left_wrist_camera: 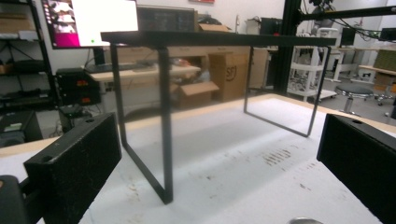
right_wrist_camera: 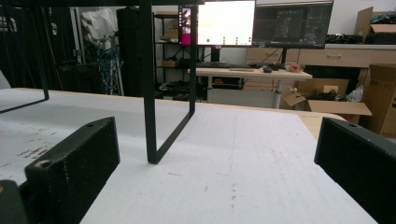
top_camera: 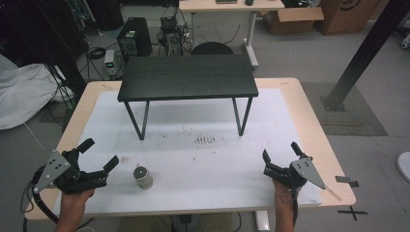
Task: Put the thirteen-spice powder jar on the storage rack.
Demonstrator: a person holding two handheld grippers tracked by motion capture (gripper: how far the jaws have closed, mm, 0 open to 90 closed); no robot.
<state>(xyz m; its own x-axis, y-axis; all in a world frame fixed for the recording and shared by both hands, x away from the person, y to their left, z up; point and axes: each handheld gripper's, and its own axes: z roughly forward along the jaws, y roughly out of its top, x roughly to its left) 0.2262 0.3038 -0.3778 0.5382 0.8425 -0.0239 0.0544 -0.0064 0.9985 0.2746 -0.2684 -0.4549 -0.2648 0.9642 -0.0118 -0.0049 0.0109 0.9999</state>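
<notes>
My left hand-held gripper (top_camera: 99, 154) sits at the near left of the surface (top_camera: 309, 121), jaws spread wide, nothing between them. My right hand-held gripper (top_camera: 280, 157) rests at the near right, jaws likewise parted and empty. Nearest thing to the left one: a small metal cylinder (top_camera: 143, 177), standing upright on the white mat (top_camera: 193, 159), just right of the left jaws and apart from them. In the left gripper view its rim (left_wrist_camera: 304, 220) barely clears the bottom edge, low and toward the right jaw, so I am not yet lined up on it. Judgement: the step in hand is the approach to pick up the cylinder with the left. To do it well, swing the gripper right until the cylinder is centred between the pads, drop low so the pads meet the side wall below the rim, and keep the jaws fully spread until both sides clear it. Close slowly; a smooth metal wall may slip or tip if one pad touches first. Beyond stands the small black table (top_camera: 187, 76), mid-surface, its legs (left_wrist_camera: 164, 126) well ahead; no obstacle to this reach. Right gripper stays clear.
</notes>
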